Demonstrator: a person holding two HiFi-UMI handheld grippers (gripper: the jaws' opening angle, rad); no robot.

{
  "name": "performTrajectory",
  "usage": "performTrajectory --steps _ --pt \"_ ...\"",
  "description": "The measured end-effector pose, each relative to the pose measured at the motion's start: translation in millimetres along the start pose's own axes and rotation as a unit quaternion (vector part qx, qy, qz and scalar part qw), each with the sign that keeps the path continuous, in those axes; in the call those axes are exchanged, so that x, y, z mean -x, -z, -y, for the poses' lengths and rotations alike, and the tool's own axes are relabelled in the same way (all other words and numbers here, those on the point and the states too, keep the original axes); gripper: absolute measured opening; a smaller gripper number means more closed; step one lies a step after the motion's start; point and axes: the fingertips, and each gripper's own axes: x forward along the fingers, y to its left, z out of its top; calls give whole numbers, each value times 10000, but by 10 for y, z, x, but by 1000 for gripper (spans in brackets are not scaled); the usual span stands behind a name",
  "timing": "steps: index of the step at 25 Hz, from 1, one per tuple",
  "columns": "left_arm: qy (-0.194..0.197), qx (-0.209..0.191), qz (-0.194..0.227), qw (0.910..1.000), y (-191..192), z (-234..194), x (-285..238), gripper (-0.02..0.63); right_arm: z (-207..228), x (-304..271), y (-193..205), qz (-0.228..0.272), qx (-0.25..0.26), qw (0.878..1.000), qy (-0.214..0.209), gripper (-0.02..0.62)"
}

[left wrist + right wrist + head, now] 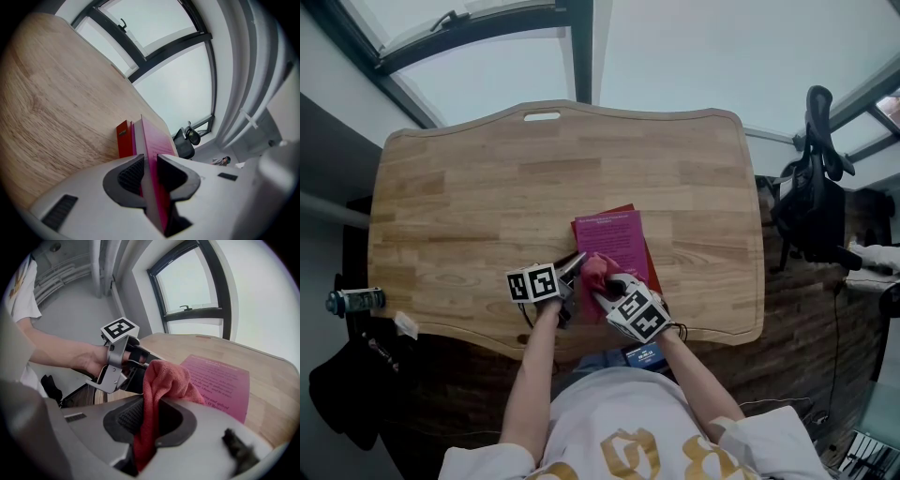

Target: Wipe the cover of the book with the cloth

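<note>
Our left gripper (pixel 150 172) was clamped on the near left corner of the book (pixel 612 239), with the cover and the pages squeezed between its two jaws. We think it held on there so the book would not slide on the table (pixel 478 187) when the rubbing started. Our right gripper (pixel 147 420) was pinching the red cloth (pixel 161 378) tight. A soft, bunched lump stuck out past the jaws and the rest hung down between them. The lump was the part meant to rub, so it pointed at the cover. It sat over the near left part of the book, just beside the left gripper, but we could not tell if it was pressing down. The two grippers were very close together, almost bumping. The book lay flat near our edge of the table, in the middle. Its cover was bright pink with lines of dark print on it, and it looked smooth and flat. We saw no spill or dirt on it. A red thing (pixel 123 139) showed under the book, along its far and right edges. It may have been another book, but we could not be sure.
</note>
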Motion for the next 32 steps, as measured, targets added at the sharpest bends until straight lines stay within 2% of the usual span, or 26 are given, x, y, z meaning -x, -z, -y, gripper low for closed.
performTrajectory --steps 13,32 --pt "-3 -41 -29 10000 -5 2 -6 92 16 93 82 6 -72 10000 15 69" --pt "14 -44 -34 10000 -4 9 -10 95 234 320 246 73 -476 9984 298 69"
